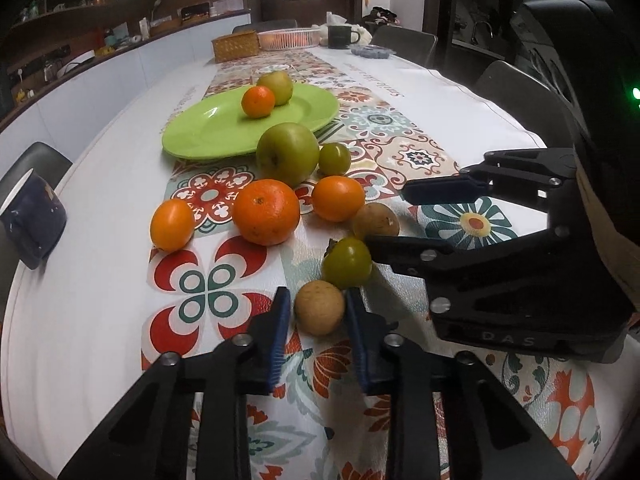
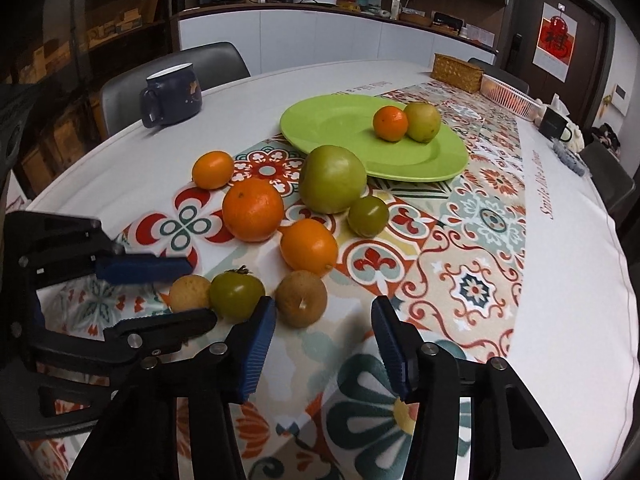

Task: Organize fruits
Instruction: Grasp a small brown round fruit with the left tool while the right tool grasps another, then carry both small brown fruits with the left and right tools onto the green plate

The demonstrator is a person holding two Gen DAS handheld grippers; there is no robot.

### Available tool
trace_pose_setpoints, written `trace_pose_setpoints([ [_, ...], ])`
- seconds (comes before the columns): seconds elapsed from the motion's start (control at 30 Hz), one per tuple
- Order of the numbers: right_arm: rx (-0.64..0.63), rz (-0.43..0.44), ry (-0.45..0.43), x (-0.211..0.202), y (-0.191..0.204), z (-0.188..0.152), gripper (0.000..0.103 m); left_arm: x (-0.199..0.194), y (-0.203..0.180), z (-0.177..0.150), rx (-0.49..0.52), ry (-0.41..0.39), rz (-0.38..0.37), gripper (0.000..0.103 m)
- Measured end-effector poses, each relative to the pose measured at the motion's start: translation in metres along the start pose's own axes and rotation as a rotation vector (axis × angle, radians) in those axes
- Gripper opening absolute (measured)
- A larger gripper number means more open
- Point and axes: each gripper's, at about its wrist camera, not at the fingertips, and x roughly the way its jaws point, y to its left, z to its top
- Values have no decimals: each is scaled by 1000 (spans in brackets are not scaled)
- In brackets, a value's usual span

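A green plate (image 1: 208, 128) (image 2: 332, 124) holds a small orange (image 1: 258, 101) (image 2: 390, 123) and a yellow-green fruit (image 1: 277, 86) (image 2: 423, 122). In front of it lie a big green apple (image 1: 287, 153) (image 2: 333, 178), several oranges and small green and brown fruits. My left gripper (image 1: 318, 310) (image 2: 188, 292) is open, its jaws on either side of a tan round fruit (image 1: 319, 307) (image 2: 189, 291), not clamped. My right gripper (image 2: 323, 314) (image 1: 386, 218) is open, just short of a brown fruit (image 2: 301, 298) (image 1: 376, 220). A green persimmon (image 1: 346, 263) (image 2: 237, 294) lies between the two fruits.
A dark blue mug (image 2: 171, 94) (image 1: 30, 220) stands at the table's left edge. A wicker box (image 1: 235, 45) (image 2: 458, 73), a pink basket (image 1: 289, 38) (image 2: 510, 96) and a dark cup (image 1: 340, 36) stand at the far end. Chairs surround the table.
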Motion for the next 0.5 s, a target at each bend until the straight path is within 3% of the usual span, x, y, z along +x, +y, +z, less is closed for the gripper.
trace_pose_setpoints([
  [0.27, 53, 22, 19, 5, 1, 0, 29, 0, 12, 0, -61, 5, -21, 27],
  [0.5, 99, 7, 14, -8, 3, -4, 29, -8, 15, -1, -81, 2, -11, 27],
])
